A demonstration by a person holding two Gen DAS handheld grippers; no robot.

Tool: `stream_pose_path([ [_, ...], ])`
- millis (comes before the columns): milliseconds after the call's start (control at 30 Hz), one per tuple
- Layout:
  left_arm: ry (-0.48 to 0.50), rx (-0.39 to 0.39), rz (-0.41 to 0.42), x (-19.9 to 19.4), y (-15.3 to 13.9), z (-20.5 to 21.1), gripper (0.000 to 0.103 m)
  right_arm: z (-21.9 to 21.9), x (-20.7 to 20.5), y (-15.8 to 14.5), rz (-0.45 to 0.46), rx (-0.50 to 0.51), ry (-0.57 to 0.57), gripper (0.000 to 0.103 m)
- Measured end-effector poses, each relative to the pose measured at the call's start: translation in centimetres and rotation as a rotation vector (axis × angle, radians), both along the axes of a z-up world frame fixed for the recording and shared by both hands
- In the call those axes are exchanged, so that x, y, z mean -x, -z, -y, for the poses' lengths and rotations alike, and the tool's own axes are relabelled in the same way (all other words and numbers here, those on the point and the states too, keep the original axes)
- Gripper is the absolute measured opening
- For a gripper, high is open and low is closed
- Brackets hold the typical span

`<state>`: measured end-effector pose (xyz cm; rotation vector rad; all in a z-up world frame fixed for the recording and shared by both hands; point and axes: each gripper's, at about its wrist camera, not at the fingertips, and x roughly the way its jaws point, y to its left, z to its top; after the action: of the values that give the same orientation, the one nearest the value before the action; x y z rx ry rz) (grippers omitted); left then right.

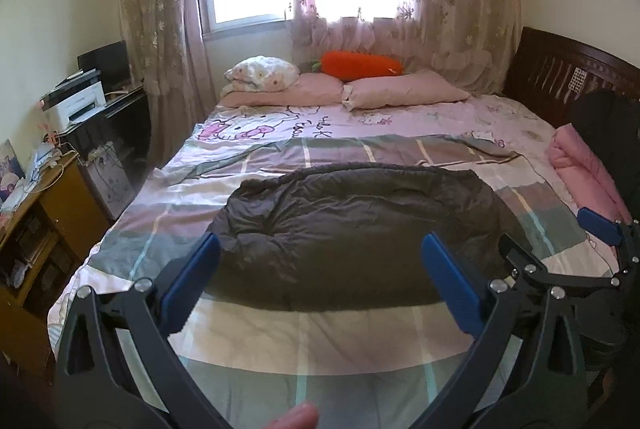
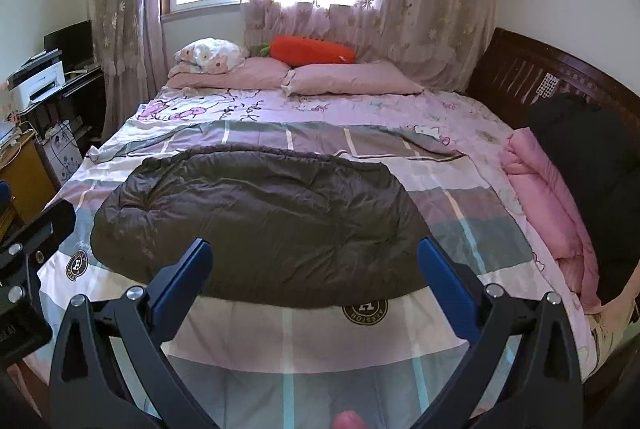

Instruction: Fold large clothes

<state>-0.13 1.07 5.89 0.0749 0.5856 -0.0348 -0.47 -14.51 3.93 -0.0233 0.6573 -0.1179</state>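
Note:
A dark brown puffy jacket (image 1: 356, 229) lies folded into a wide flat bundle on the checked sheet in the middle of the bed; it also shows in the right wrist view (image 2: 260, 221). My left gripper (image 1: 320, 269) is open and empty, held above the bundle's near edge. My right gripper (image 2: 314, 269) is open and empty too, held above the near edge a little to the right. The right gripper's blue finger (image 1: 600, 225) shows at the right of the left wrist view. Part of the left gripper (image 2: 24, 249) shows at the left of the right wrist view.
The bed (image 2: 460, 117) has pink pillows (image 2: 352, 77) and an orange carrot cushion (image 2: 312, 51) at the far side. A folded pink garment (image 2: 548, 197) and a black one (image 2: 588, 169) lie at the right by the dark headboard. A wooden desk (image 1: 48, 213) and printer (image 1: 76, 105) stand left.

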Motion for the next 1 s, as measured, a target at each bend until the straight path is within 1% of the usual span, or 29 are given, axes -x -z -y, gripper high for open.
stream_pose_path([
  [167, 0.006, 0.015, 0.000, -0.06, -0.10, 0.04, 0.101, -0.02, 0.09, -0.05, 0.008, -0.001, 0.001, 0.102],
  [1000, -0.011, 0.006, -0.017, -0.17, 0.23, -0.41, 0.101, -0.06, 0.34, 0.63, -0.003, -0.002, -0.006, 0.102],
])
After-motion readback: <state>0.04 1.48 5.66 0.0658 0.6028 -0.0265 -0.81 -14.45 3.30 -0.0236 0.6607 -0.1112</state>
